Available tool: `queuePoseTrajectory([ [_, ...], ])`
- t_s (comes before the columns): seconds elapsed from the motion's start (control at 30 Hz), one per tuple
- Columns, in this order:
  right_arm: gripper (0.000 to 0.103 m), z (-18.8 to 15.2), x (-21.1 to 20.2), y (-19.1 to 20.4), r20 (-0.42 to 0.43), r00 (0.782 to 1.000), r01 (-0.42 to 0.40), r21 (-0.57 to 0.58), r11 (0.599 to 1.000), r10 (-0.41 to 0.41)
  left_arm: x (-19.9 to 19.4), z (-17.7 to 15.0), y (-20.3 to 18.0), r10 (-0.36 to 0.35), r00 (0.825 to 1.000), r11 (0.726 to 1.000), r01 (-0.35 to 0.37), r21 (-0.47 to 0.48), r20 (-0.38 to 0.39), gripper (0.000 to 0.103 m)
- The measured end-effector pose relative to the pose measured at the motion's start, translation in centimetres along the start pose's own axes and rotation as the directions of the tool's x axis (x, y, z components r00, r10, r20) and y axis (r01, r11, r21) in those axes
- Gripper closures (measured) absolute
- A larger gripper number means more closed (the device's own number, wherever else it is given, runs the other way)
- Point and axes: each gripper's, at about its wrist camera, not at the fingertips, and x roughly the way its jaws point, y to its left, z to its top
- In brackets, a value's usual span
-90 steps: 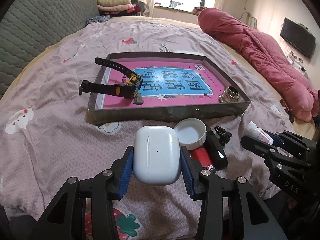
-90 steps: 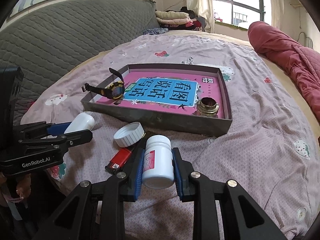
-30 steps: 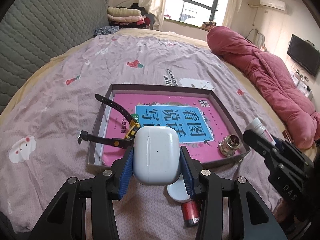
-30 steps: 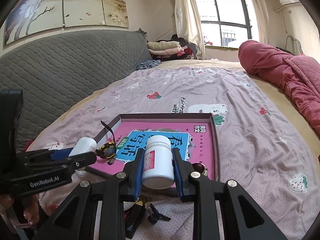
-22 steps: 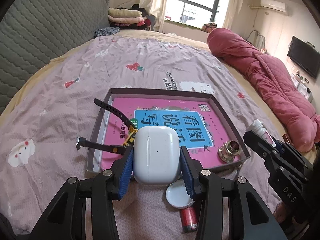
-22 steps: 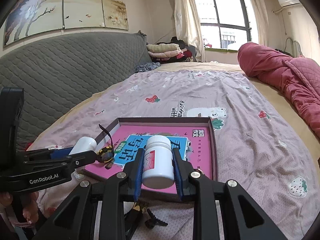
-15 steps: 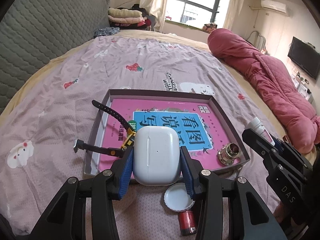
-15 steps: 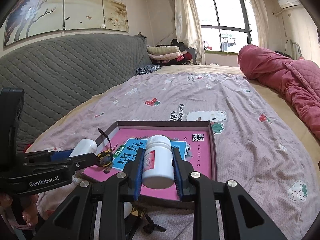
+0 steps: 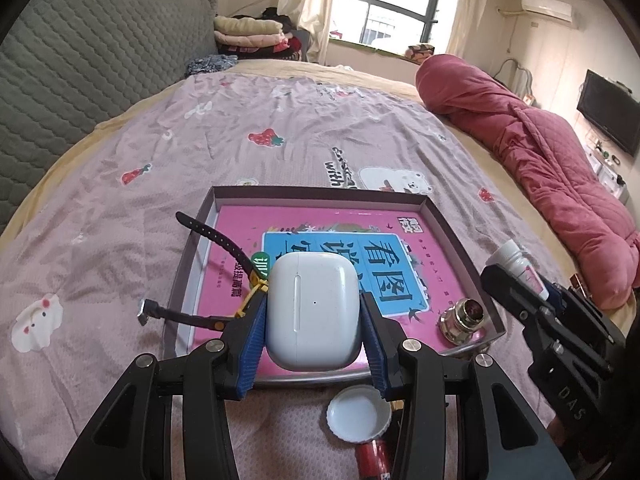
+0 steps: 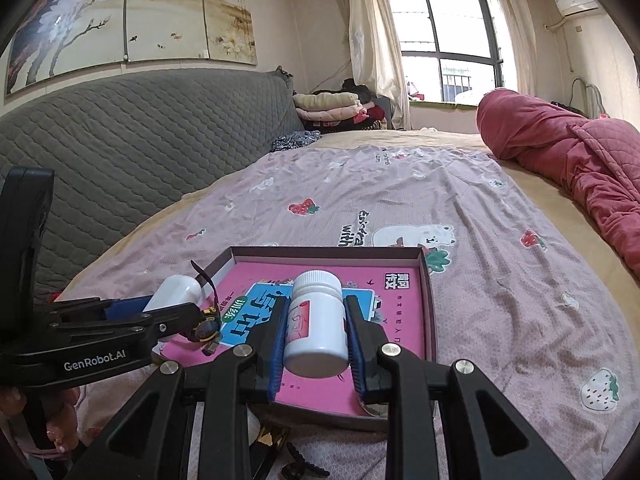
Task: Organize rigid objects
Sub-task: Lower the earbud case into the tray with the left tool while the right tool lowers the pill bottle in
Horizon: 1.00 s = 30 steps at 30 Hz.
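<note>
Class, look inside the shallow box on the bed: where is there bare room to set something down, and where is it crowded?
Free: the box middle and far end, between the watch at its left wall and the metal fitting in its near right corner. Crowded: the bedspread before the box's near wall, with the white cap and red lighter.

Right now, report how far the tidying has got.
Done: the watch and the metal fitting lie in the tray. In hand: the left gripper is shut on the white earbud case; the right gripper on the white pill bottle. Left on the bedspread: the white cap, the red lighter.
</note>
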Motion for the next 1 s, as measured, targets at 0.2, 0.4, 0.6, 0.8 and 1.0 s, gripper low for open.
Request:
queuePoseTrajectory([
  [0.2,0.076,-0.5,1.5,0.1,-0.046,0.999,-0.006,-0.004,1.0,0.006,1.6,-0.2,-0.4,-0.001,0.999,1.0,0.001,0.007,-0.032,0.057],
  [0.4,0.076,-1.3,3.0,0.1,-0.088,0.996,0.008,-0.006,1.0,-0.008,3.0,-0.7,-0.9,-0.004,0.998,1.0,0.006,0.023,-0.063,0.057],
  [0.6,0.076,-1.9,4.2,0.0,-0.12,0.993,0.019,-0.003,1.0,-0.019,4.4,-1.1,-1.3,-0.004,0.996,0.999,0.008,0.038,-0.089,0.057],
  [0.8,0.076,-2.6,5.4,0.2,-0.157,0.988,0.009,-0.004,1.0,-0.01,5.6,-1.4,-1.1,-0.008,0.994,0.999,0.012,0.035,-0.111,0.057],
  [1.0,0.076,-3.1,6.2,0.3,-0.182,0.983,0.016,-0.013,1.0,-0.018,6.4,-1.7,-1.0,-0.011,0.992,0.999,0.016,0.032,-0.128,0.057],
])
